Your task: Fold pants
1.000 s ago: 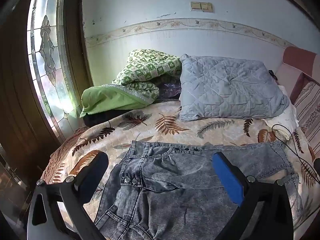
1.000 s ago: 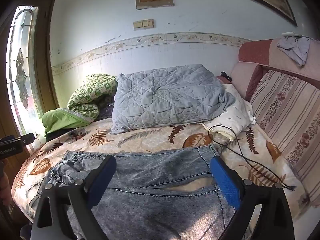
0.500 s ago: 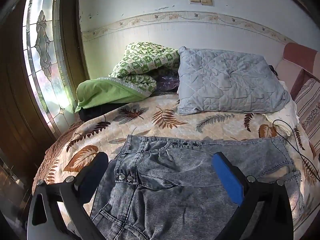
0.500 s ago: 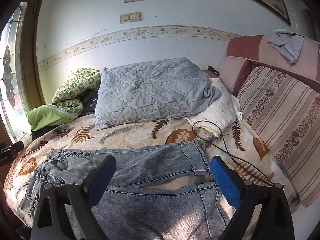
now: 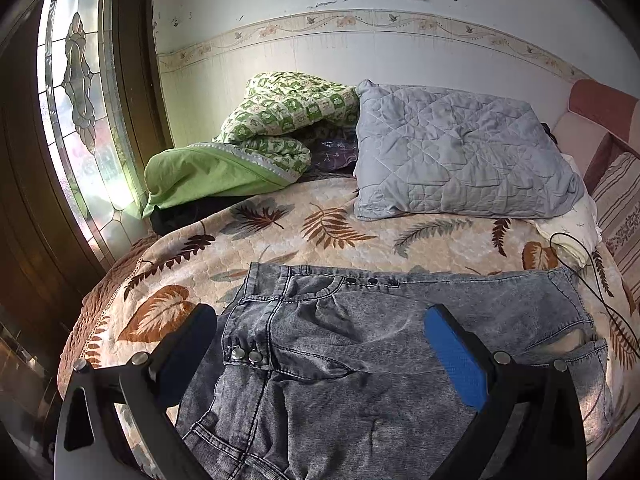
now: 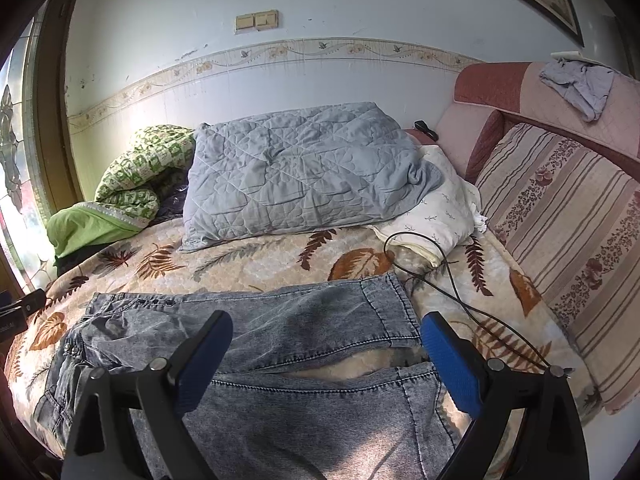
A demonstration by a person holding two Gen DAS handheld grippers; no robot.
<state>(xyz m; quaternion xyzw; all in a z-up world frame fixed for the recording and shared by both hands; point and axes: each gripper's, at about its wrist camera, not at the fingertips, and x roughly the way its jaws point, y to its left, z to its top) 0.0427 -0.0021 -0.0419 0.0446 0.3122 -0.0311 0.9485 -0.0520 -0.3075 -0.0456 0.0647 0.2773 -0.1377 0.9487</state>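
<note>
Pants (image 5: 360, 360) of mottled grey-blue denim, stitched seams and metal snaps at the waistband, lie spread flat across the leaf-print quilted bedspread (image 5: 280, 232). Left tongs (image 5: 320, 344) hang released above the waistband; right tongs (image 6: 326, 344) hang released above the leg hems. A grey quilted pillow (image 6: 300, 172) lies behind, by the wall.

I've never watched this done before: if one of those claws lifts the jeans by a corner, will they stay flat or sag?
Probably sag: the jeans already lie in soft wrinkles on the bedspread. The denim looks thick, so likely fairly heavy. The two legs lie slightly apart and may swing separately.
</note>
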